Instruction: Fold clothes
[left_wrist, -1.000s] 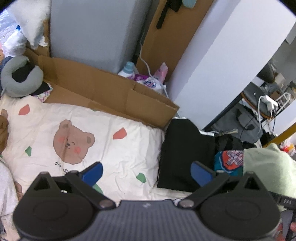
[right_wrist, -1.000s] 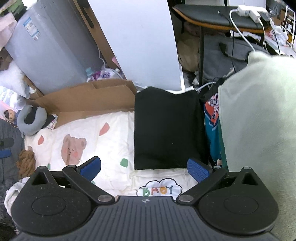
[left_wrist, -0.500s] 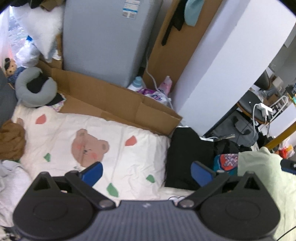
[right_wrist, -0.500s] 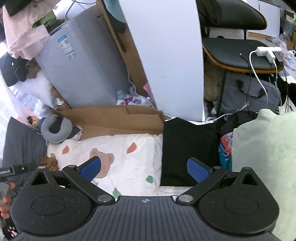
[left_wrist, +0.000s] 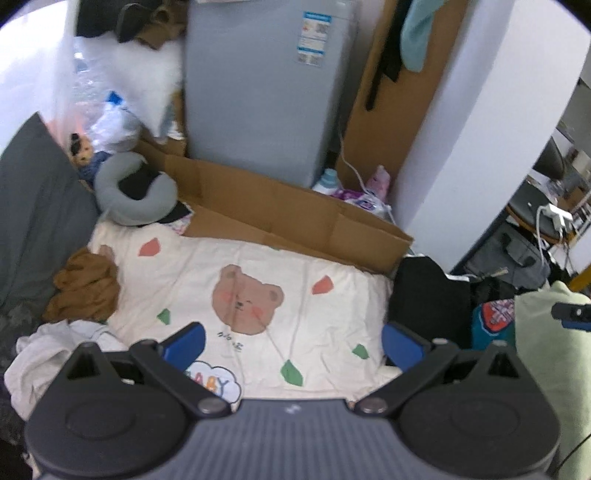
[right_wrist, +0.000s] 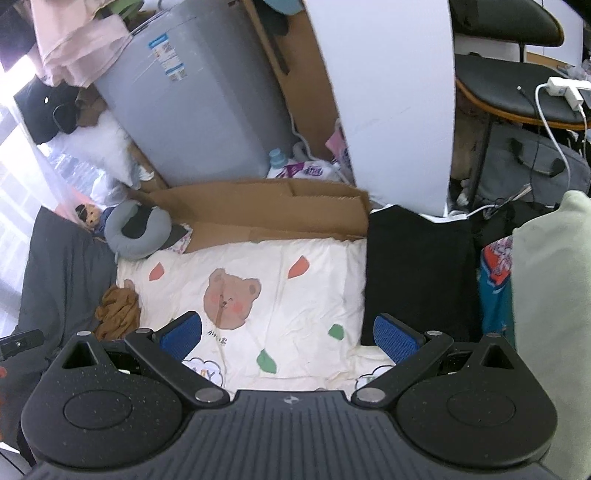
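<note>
Left wrist: both grippers' jaws spread, empty; one folded black garment (left_wrist: 424, 295), perhaps two crumpled garments left.

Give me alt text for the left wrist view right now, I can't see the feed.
The open left gripper hovers empty over a cream bear-print blanket. A folded black garment lies at the blanket's right edge, crumpled brown and white clothes at its left. Flattened cardboard and a grey appliance stand behind.

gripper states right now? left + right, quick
Left gripper: open, holding nothing, above the bear-print quilt.
Right gripper: open, holding nothing, above the same quilt.
</note>
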